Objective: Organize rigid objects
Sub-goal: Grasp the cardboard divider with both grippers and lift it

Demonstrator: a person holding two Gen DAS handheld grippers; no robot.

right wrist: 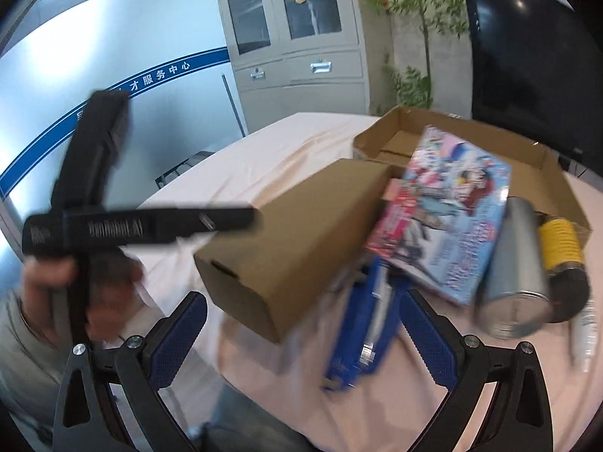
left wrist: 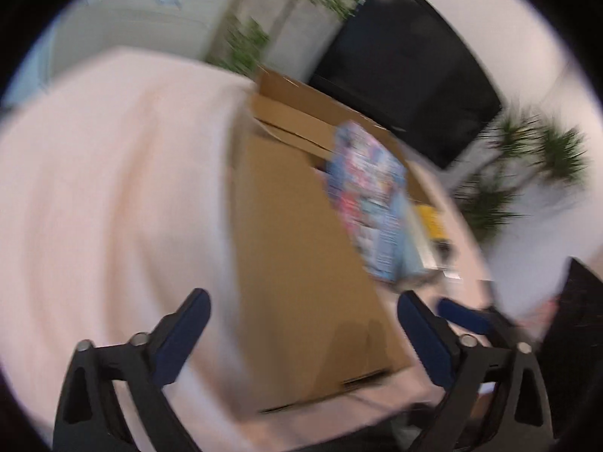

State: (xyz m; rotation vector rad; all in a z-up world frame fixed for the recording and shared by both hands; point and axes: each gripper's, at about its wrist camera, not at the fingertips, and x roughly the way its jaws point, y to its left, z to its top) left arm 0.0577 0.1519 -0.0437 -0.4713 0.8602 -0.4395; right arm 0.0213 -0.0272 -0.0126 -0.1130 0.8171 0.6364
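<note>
A closed brown cardboard box (right wrist: 286,241) lies on the pink-clothed table (right wrist: 264,150); it also shows in the blurred left wrist view (left wrist: 301,263). A colourful flat package (right wrist: 448,207) leans on it, also in the left wrist view (left wrist: 369,196). A blue boxed item (right wrist: 361,324) lies in front. A silver can (right wrist: 516,282), a yellow-and-black roll (right wrist: 561,252) and a white tube (right wrist: 586,335) lie to the right. An open shallow cardboard tray (right wrist: 527,150) sits behind. My left gripper (left wrist: 301,324) is open and empty over the box. My right gripper (right wrist: 301,327) is open and empty above the table's near edge.
The other hand-held gripper (right wrist: 113,226) and the hand on it show at the left of the right wrist view. A black screen (right wrist: 527,56), potted plants (right wrist: 410,37) and a grey cabinet (right wrist: 297,37) stand behind the table. Bare pink cloth (left wrist: 113,188) spreads left of the box.
</note>
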